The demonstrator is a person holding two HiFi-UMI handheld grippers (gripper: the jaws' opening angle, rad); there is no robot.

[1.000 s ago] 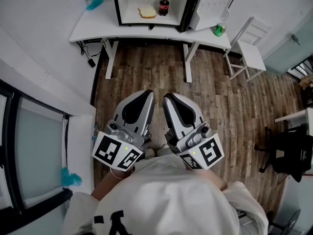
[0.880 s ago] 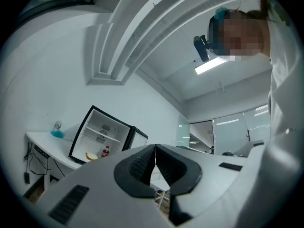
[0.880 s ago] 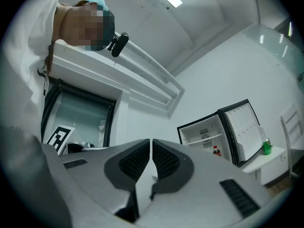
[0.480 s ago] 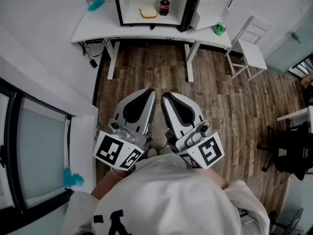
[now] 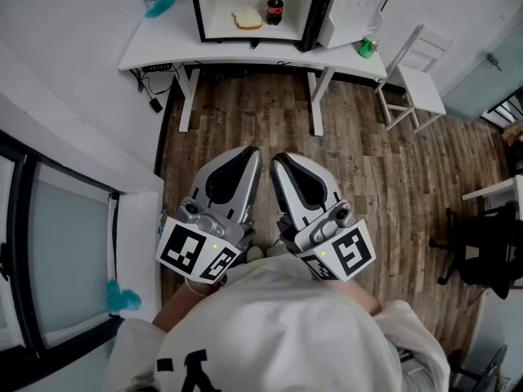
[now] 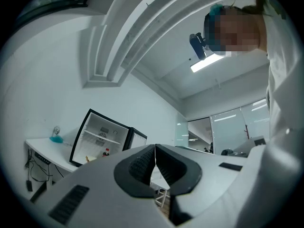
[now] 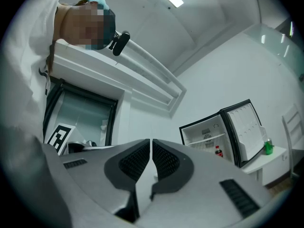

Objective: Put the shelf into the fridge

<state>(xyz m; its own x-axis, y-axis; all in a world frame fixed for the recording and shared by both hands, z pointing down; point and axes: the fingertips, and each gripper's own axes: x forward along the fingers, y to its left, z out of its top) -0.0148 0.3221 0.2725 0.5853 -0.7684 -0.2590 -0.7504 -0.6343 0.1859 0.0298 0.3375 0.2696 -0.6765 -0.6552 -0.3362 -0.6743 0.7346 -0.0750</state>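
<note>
**A:** Where are the two claws?

**B:** Both are close in front of the person's body, side by side over the wooden floor (image 5: 245,113) and pointing toward the far wall. The left claw (image 5: 248,153) has its jaws pressed together with nothing between them. The right claw (image 5: 279,161) is just beside it and also closed tight on nothing.

**A:** And the fridge?

**B:** The fridge (image 5: 195,6) stands on the white bench (image 5: 163,49) against the wall, well apart from both claws. Its door (image 5: 359,2) is swung wide open to the right.

**A:** Can you see the shelf?

**B:** Yes, in the left gripper view a white shelf (image 6: 101,137) runs across the upper part of the fridge interior. Below it, on the fridge floor, a piece of bread (image 5: 246,20) lies just left of an upright cola bottle (image 5: 274,9).

**A:** What else is on the bench?

**B:** A green bottle (image 5: 367,50) stands at the right end, below the open door. A white chair (image 5: 418,80) stands on the floor just past that end
</note>
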